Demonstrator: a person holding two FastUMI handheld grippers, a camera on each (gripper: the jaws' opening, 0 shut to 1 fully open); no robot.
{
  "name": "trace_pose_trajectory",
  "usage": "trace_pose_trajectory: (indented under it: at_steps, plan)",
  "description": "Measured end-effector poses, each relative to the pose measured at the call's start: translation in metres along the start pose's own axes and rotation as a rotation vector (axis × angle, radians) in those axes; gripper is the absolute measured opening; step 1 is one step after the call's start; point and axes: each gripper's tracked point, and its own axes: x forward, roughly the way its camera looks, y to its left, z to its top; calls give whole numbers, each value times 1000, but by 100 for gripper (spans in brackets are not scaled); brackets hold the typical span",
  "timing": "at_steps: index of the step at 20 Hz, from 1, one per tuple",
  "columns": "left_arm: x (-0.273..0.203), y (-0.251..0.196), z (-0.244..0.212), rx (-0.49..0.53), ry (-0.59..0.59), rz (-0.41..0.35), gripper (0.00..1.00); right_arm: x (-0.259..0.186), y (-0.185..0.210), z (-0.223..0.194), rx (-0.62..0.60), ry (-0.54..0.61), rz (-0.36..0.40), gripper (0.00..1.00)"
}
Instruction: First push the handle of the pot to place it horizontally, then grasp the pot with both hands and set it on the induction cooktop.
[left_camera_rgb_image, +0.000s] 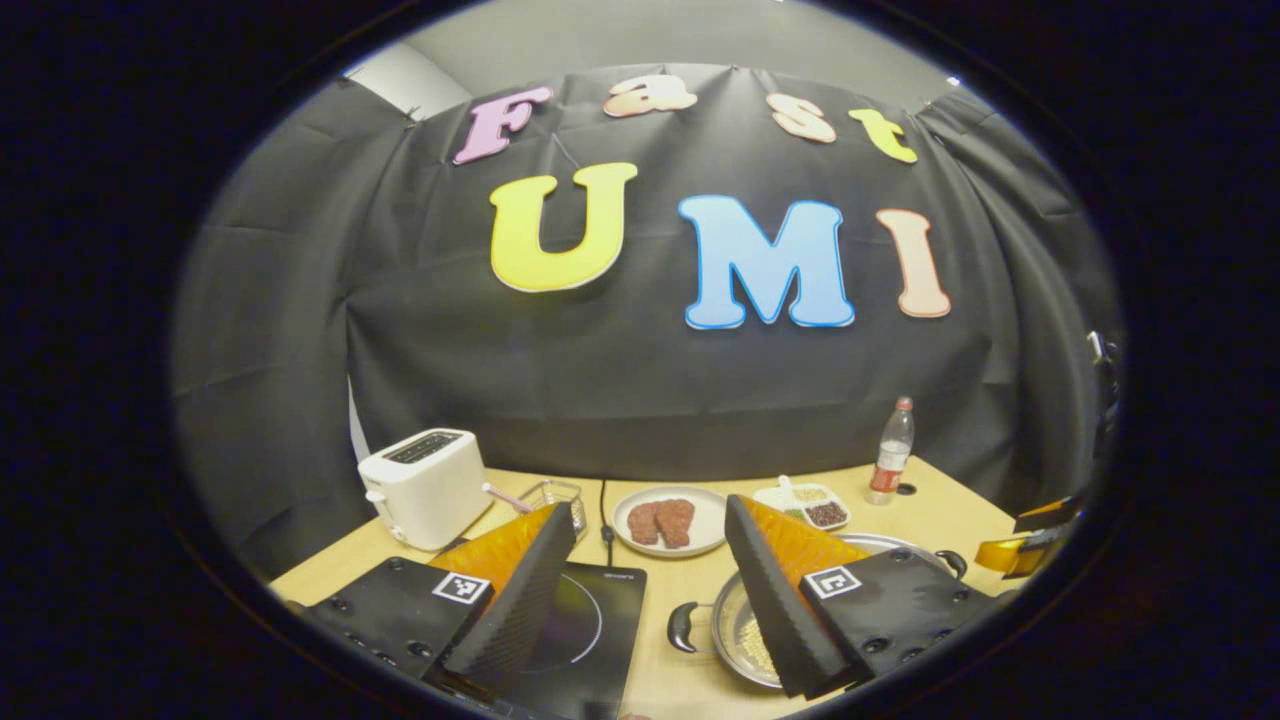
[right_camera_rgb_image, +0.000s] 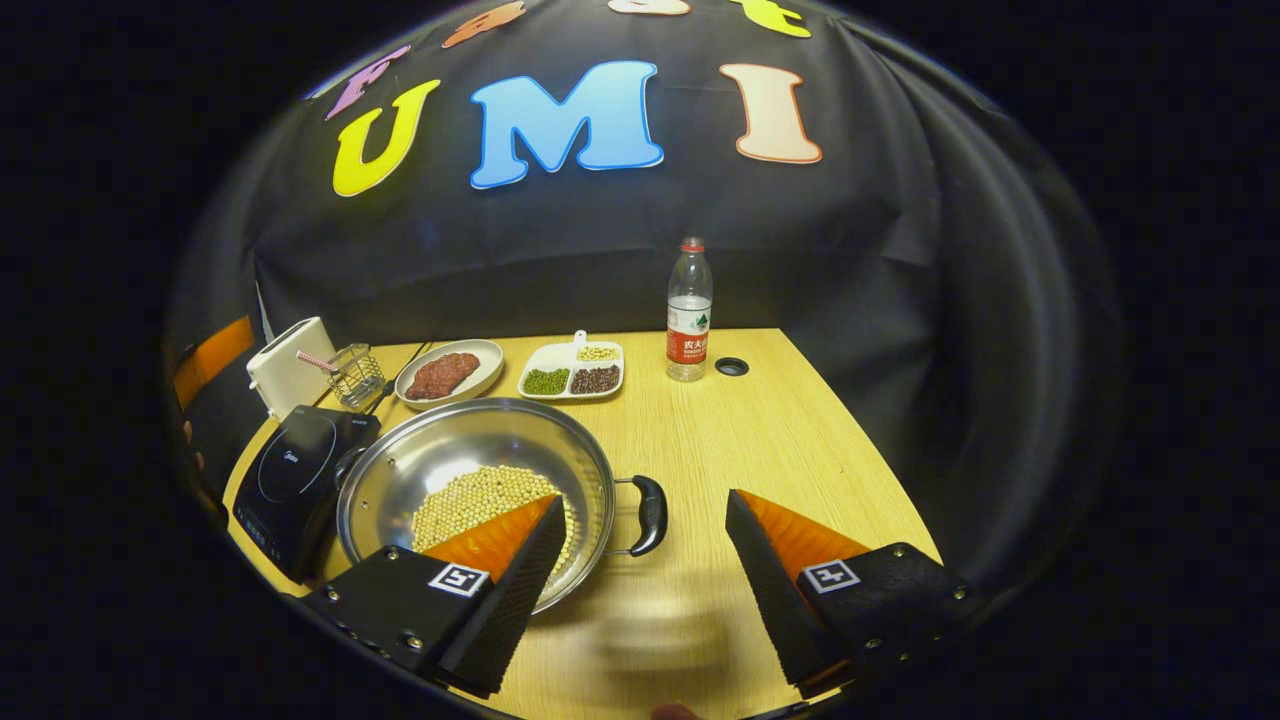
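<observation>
A steel pot (right_camera_rgb_image: 470, 455) holding yellow beans (right_camera_rgb_image: 470, 500) stands on the wooden table, just right of the black induction cooktop (right_camera_rgb_image: 295, 470). Its right black handle (right_camera_rgb_image: 650, 515) points to the side, and the left handle (left_camera_rgb_image: 683, 628) sits by the cooktop's edge (left_camera_rgb_image: 590, 620). My right gripper (right_camera_rgb_image: 645, 500) is open above the table, its left finger over the pot's near rim and the right handle in the gap ahead. My left gripper (left_camera_rgb_image: 650, 510) is open too, one finger over the cooktop, the other over the pot (left_camera_rgb_image: 735, 630). Nothing is held.
Along the back stand a white toaster (left_camera_rgb_image: 425, 485), a wire basket (right_camera_rgb_image: 355, 375), a plate of meat (left_camera_rgb_image: 665, 520), a divided dish of beans (right_camera_rgb_image: 572, 372) and a water bottle (right_camera_rgb_image: 688, 310). A cable hole (right_camera_rgb_image: 731, 366) lies near the bottle. The table ends at the right (right_camera_rgb_image: 880, 480).
</observation>
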Motion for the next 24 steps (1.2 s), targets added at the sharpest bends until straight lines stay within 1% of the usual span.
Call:
trace_pose_trajectory:
  at_steps: [1, 2, 3, 4, 5, 7, 9, 10, 12, 13, 18, 22, 24]
  plan:
    - [7, -3, -10, -2, 23, -15, 98, 1, 0, 1, -2, 0, 1, 98]
    - [13, -7, -21, -3, 55, -31, 94, 3, 0, 0, -2, 2, 0, 98]
    - [18, -10, -33, -3, 84, -41, 94, 4, -1, 1, -1, 2, -2, 98]
    - [23, -12, -45, -2, 111, -48, 98, 6, 0, 1, 2, 0, -3, 98]
    - [27, -15, -53, 1, 133, -58, 100, 9, -1, 1, 4, 0, -7, 98]
    - [35, -20, -68, -2, 169, -77, 98, 12, -1, 0, 15, 7, -5, 98]
    - [43, -24, -84, -5, 210, -96, 100, 16, 0, -1, 23, 14, -6, 98]
    - [46, -27, -94, -7, 235, -107, 98, 21, 2, -2, 26, 18, -6, 98]
    - [51, -30, -110, -11, 283, -126, 99, 26, 5, -4, 29, 28, -5, 98]
    - [54, -31, -116, -10, 302, -132, 100, 28, 6, -5, 28, 34, -8, 98]
    - [64, -37, -146, 0, 380, -163, 99, 44, 8, -14, 26, 63, -16, 98]
    - [71, -40, -165, -5, 431, -172, 100, 55, 10, -20, 26, 85, -20, 98]
    - [73, -41, -174, -2, 457, -176, 99, 61, 10, -24, 23, 97, -22, 98]
